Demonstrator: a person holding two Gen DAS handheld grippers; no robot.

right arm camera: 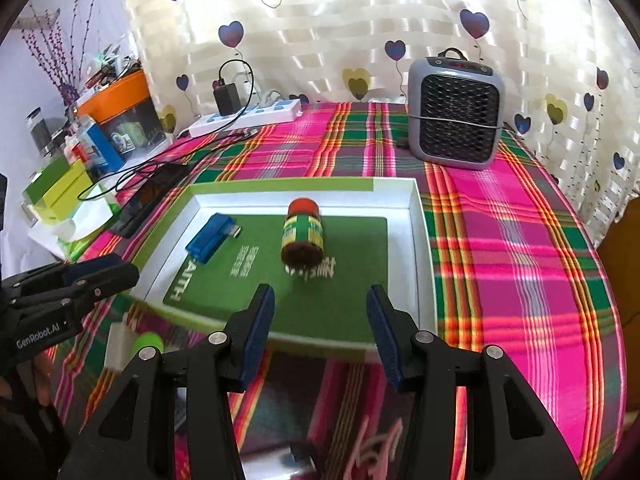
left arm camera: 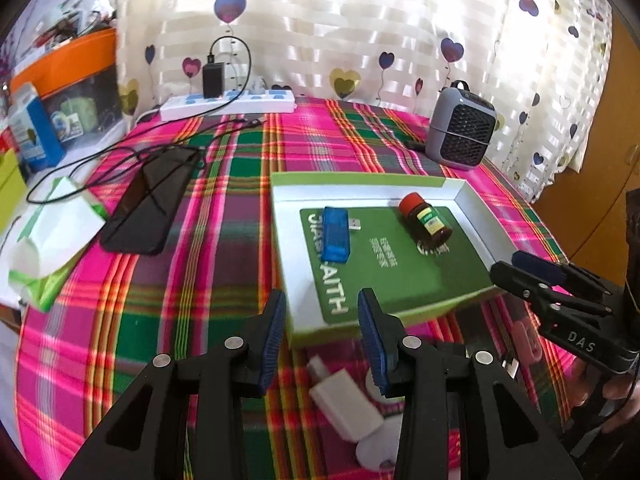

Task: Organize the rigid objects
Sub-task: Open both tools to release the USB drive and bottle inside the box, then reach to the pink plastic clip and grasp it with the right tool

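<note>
A shallow green-and-white box (left arm camera: 286, 240) (right arm camera: 418, 248) lies on the plaid tablecloth. Inside it a blue USB stick (left arm camera: 335, 236) (right arm camera: 210, 237) lies at the left. A brown bottle with a red cap (left arm camera: 426, 220) (right arm camera: 302, 236) lies on its side near the middle. My left gripper (left arm camera: 322, 300) hangs open over the box's near left corner, nothing between its fingers. My right gripper (right arm camera: 320, 292) hangs open over the near edge, short of the bottle, and is empty too. A white adapter (left arm camera: 344, 404), white round pieces (left arm camera: 380, 440) and a pink item (left arm camera: 528, 340) lie on the cloth in front of the box.
A black phone (left arm camera: 148, 204) with a cable and a tissue pack (left arm camera: 52, 240) lie left of the box. At the back stand a white power strip (left arm camera: 228, 104) and a grey heater (right arm camera: 456, 112). Boxes and an orange-lidded bin (left arm camera: 68, 64) crowd the far left.
</note>
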